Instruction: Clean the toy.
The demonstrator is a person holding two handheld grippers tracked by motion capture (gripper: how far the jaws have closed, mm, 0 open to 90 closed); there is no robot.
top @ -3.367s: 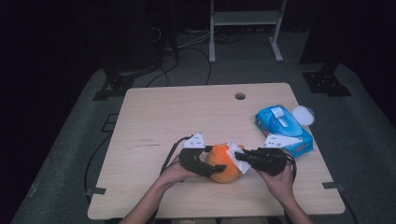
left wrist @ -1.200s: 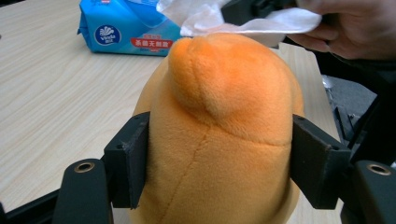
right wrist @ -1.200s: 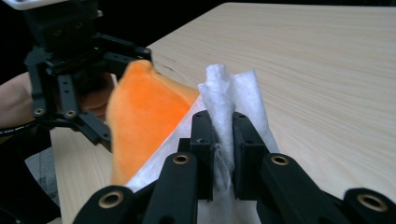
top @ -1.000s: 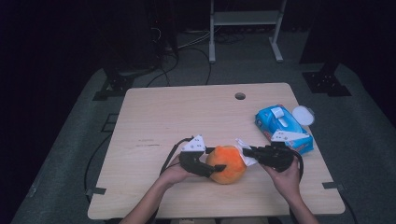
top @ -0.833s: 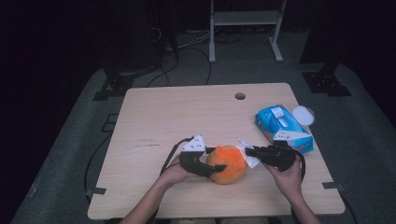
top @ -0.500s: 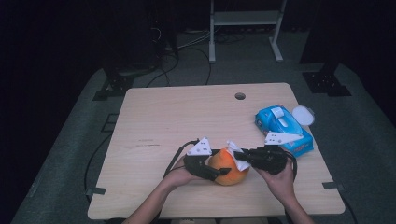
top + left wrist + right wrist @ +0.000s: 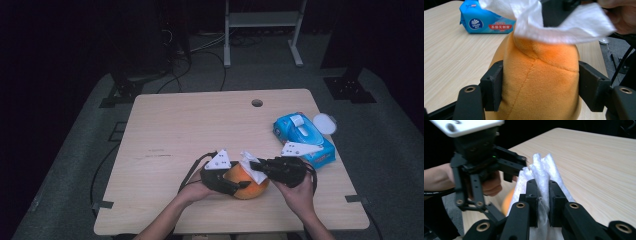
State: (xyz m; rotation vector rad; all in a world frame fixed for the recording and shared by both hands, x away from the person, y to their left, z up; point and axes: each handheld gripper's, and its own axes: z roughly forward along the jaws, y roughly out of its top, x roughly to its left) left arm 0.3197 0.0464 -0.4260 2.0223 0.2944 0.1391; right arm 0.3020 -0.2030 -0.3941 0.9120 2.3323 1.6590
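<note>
Orange plush toy (image 7: 247, 182) is clamped between jaws of left gripper (image 7: 226, 181), near front edge of counter (image 7: 165, 130). White tissue (image 7: 541, 173) is pinched in nearly closed right gripper (image 7: 541, 192). Compared with one second ago, tissue was brought from right side onto top of toy; wiping is judged underway. Blue tissue pack (image 7: 302, 137) and small white lid (image 7: 325, 123) lie well apart at right. Path is not blocked.

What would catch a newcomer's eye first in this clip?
The orange plush toy near the table's front edge stands out, clamped on both sides by the left tool. The right tool pinches a white tissue and holds it on top of the toy. A blue tissue pack lies at the right.
</note>
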